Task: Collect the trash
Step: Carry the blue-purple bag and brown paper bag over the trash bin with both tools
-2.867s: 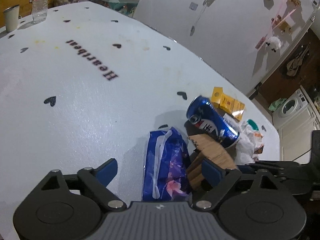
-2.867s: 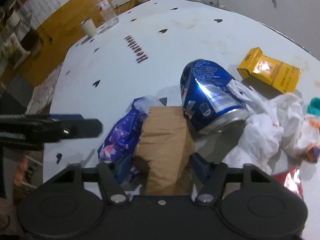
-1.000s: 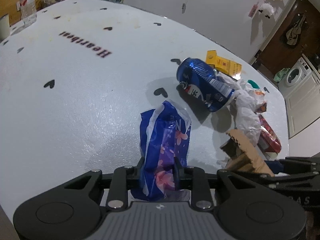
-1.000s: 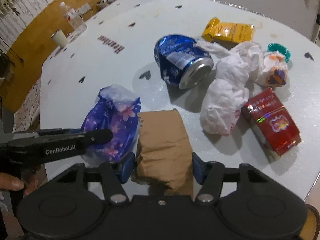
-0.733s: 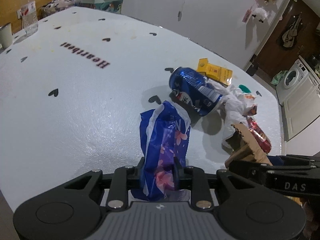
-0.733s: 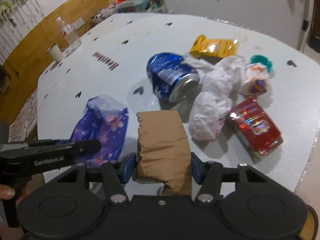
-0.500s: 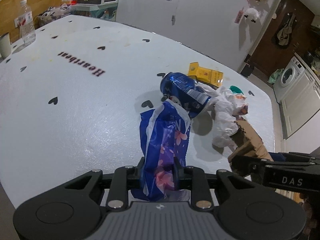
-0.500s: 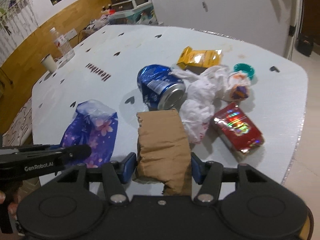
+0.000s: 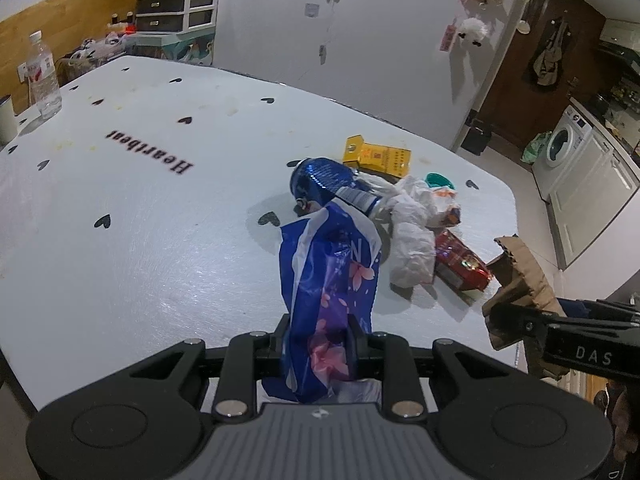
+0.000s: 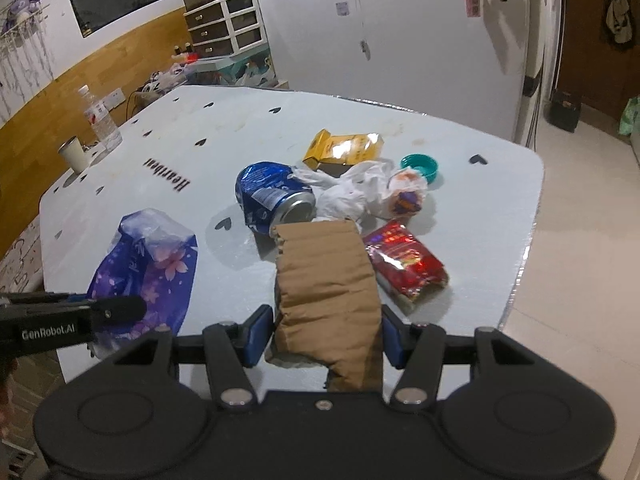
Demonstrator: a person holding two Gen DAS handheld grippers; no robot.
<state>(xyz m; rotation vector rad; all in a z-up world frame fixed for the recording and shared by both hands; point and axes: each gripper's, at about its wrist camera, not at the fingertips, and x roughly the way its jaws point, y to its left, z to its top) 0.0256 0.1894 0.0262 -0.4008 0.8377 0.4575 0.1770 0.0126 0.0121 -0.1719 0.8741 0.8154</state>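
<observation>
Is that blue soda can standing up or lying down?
Lying down. The blue can rests on its side on the table, its silver end facing the camera.

A lived-in home, seemingly an open dining area beside a kitchen. A large white table (image 9: 132,216) printed with small black hearts fills the middle. Past its far side stands a white refrigerator (image 9: 360,40) with magnets and a small plush toy stuck on it. To the right, a front-loading washing machine (image 9: 562,146) sits among white cabinets. A small drawer unit (image 10: 224,26) stands against a wood-panelled wall (image 10: 52,96), and what looks like bags hang on a dark wooden door (image 9: 544,64).
</observation>
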